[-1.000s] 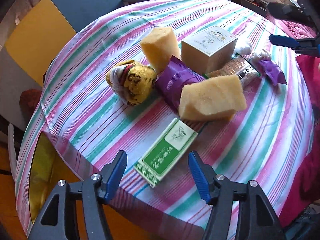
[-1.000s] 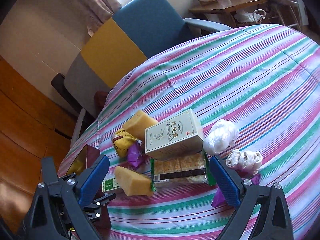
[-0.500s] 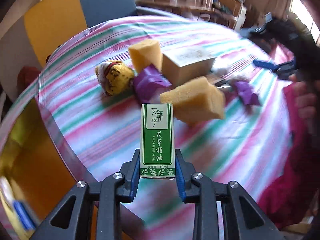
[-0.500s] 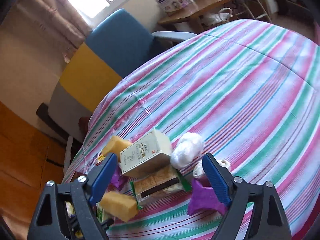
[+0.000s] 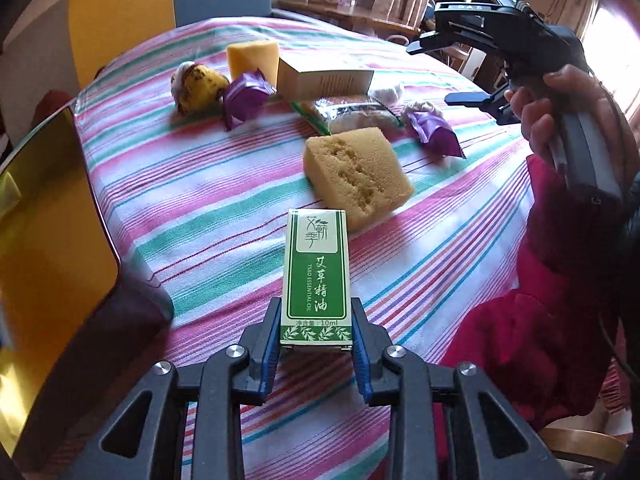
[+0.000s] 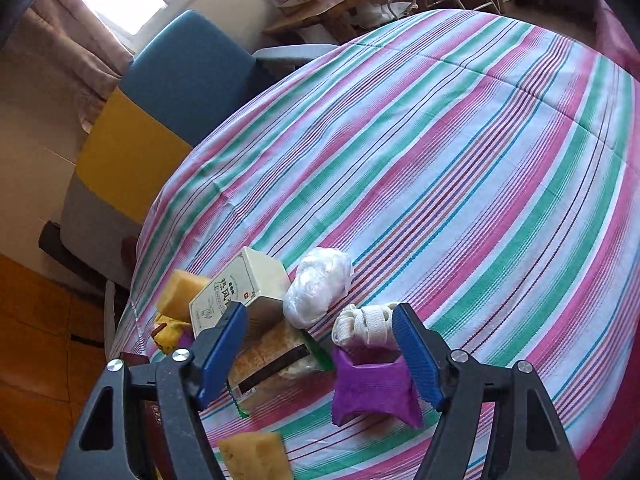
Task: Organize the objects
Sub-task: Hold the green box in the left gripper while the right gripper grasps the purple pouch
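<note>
The left gripper [image 5: 316, 334] is clamped on the bottom end of a green-and-white essential-oil box [image 5: 315, 276], held clear above the striped tablecloth [image 5: 200, 200]. The box's long axis runs straight forward along the fingers, its white-topped end pointing toward the near sponge [image 5: 356, 174]. At the left edge sits a yellow-lined container [image 5: 48, 240] — its contents are too blurred to make out. The right gripper [image 6: 320, 350] hangs spread wide, holding nothing, above a purple wrapper [image 6: 374, 388] and a rolled white bandage [image 6: 366, 326] — beside the cream carton [image 6: 240, 290].
</note>
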`<state>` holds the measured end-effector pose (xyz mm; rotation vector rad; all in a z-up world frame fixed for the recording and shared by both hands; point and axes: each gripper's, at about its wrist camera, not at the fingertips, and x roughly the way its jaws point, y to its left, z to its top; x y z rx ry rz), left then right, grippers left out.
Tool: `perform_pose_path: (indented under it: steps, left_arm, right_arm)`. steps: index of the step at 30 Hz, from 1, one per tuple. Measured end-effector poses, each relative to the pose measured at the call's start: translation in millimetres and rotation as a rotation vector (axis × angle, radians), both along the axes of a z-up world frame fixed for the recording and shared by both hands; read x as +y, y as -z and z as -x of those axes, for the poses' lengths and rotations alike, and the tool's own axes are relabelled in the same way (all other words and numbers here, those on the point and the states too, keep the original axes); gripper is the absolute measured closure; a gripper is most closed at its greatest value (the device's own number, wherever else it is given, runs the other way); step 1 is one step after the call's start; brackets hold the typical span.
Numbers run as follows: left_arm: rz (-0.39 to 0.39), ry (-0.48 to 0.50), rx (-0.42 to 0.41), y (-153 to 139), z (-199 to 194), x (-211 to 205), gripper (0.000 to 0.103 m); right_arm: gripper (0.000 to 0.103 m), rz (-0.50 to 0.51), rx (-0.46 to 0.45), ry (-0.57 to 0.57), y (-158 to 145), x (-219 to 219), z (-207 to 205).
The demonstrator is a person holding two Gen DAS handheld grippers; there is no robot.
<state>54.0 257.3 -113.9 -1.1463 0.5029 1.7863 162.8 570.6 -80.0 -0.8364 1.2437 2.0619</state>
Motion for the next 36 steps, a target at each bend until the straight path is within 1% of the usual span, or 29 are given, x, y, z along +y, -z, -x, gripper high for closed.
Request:
perform_pose_path:
  steps: [2, 4, 6, 10, 12, 14, 17, 19, 20, 21, 22, 23, 24, 25, 28, 29, 31, 33, 36]
  left_arm:
    - [-0.007, -0.005, -0.003, 0.6, 0.0, -0.4, 0.072]
    - [-0.009, -0.009, -0.015, 4.0, 1.8, -0.8, 0.072]
    - [-0.021, -0.009, -0.002, 5.0, -0.8, -1.1, 0.072]
    - [-0.012, -0.002, 0.037, 4.6, -6.5, -0.2, 0.072]
    - [-0.01, -0.003, 0.033, 4.0, -6.1, 0.4, 0.072]
    - [-0.017, -0.006, 0.028, 4.1, -5.7, 0.1, 0.072]
    - [-0.03, -0.01, 0.027, 5.2, -5.6, -1.1, 0.072]
    - [-0.037, -0.01, 0.024, 5.5, -5.1, -2.0, 0.072]
    - [-0.04, -0.011, 0.019, 5.2, -4.4, -2.7, 0.072]
    - [-0.045, -0.014, 0.011, 5.2, -3.3, -3.2, 0.072]
    - [-0.05, -0.016, 0.002, 5.3, -2.0, -3.9, 0.072]
    - [-0.054, -0.018, -0.004, 5.5, -1.1, -4.4, 0.072]
    - [-0.058, -0.02, -0.008, 5.5, -0.5, -4.9, 0.072]
    - [-0.061, -0.022, -0.011, 5.6, -0.1, -5.2, 0.072]
    - [-0.067, -0.025, -0.019, 5.7, 0.8, -6.0, 0.072]
    - [-0.071, -0.027, -0.024, 6.1, 1.0, -6.4, 0.072]
    - [-0.079, -0.034, -0.039, 6.6, 3.6, -6.8, 0.072]
    - [-0.083, -0.038, -0.044, 6.4, 4.7, -10.5, 0.072]
    - [-0.083, -0.038, -0.044, 6.3, 4.8, -11.0, 0.072]
  right_arm:
    - [0.027, -0.007, 0.016, -0.028, -3.7, -5.0, 3.6]
    - [0.027, -0.016, 0.004, -0.047, -3.9, -8.6, 7.8]
    - [0.027, -0.015, 0.004, -0.058, -3.0, -9.5, 10.0]
    - [0.027, -0.005, -0.015, -0.078, -0.1, -12.8, 13.8]
    - [0.027, 0.018, -0.058, -0.109, 4.7, -16.4, 18.0]
    - [0.027, 0.019, -0.09, -0.142, 5.4, -19.2, 18.4]
    - [0.016, 0.023, -0.164, -0.179, 10.8, -16.6, 20.6]
    - [0.016, 0.015, -0.213, -0.191, 14.9, -15.1, 23.2]
    - [0.016, 0.015, -0.236, -0.211, 16.3, -16.2, 25.9]
    - [0.016, 0.035, -0.243, -0.247, 17.7, -18.7, 28.8]
    - [0.016, 0.098, -0.22, -0.323, 19.1, -25.1, 33.2]
    - [0.019, 0.132, -0.188, -0.381, 17.1, -31.9, 34.9]
    - [0.02, 0.121, -0.176, -0.406, 12.2, -37.0, 34.6]
    - [0.019, 0.08, -0.193, -0.407, 4.9, -41.0, 32.2]
    - [0.019, 0.011, -0.21, -0.393, -6.4, -40.1, 24.1]
    - [0.019, -0.007, -0.228, -0.398, -7.5, -40.2, 24.7]
    - [0.019, -0.029, -0.291, -0.416, -3.7, -40.0, 27.2]
    - [0.022, -0.029, -0.332, -0.412, 3.1, -40.7, 28.1]
    - [0.025, -0.015, -0.339, -0.412, 12.3, -43.4, 36.2]
